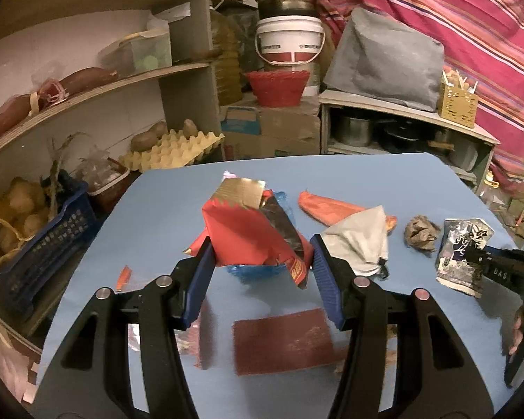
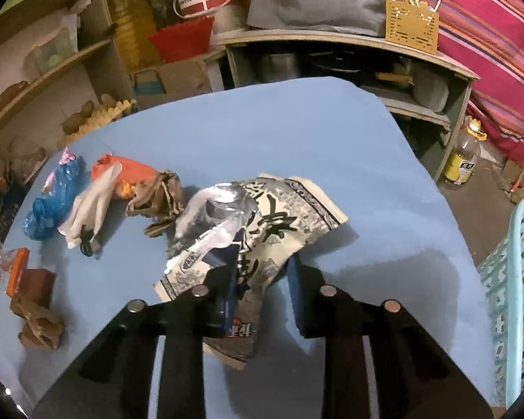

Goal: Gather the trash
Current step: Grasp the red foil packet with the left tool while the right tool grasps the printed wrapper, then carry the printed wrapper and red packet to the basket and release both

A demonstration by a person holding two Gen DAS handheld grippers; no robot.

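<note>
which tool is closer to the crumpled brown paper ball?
Right. The right tool is at the black-and-white packet beside the crumpled brown paper ball; the left tool is further away, around the red wrapper.

1. Matt smooth blue table (image 1: 384, 181)
2. Glossy red foil wrapper (image 1: 248, 234), gold metallic flap
3. Crumpled brown paper ball (image 1: 421, 232)
4. Shiny printed plastic packet (image 2: 262, 230)
5. Perforated turquoise plastic basket (image 2: 517, 279)
6. Ribbed blue gripper pads (image 1: 326, 272)
</note>
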